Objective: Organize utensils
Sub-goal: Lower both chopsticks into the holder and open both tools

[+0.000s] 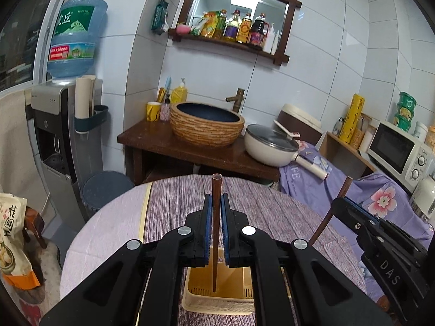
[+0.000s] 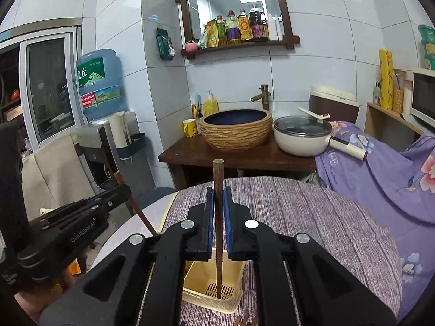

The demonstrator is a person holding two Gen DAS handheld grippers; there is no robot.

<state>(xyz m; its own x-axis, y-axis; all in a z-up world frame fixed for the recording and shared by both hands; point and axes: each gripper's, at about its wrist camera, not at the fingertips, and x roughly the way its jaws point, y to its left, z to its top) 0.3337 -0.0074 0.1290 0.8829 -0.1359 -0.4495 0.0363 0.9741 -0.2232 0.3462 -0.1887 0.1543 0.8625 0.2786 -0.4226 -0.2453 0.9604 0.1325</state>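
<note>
In the left wrist view my left gripper is shut on a brown chopstick. It stands upright, with its tip down inside the yellow slotted utensil holder on the table. To the right, my right gripper grips a second chopstick. In the right wrist view my right gripper is shut on that chopstick, whose tip reaches the grille floor of the holder. My left gripper shows at the left with its chopstick slanting down.
The holder stands on a round table with a purple cloth. Brown utensil ends lie just in front of it. Behind are a wooden counter with a basin, a white lidded pan, a water dispenser and a microwave.
</note>
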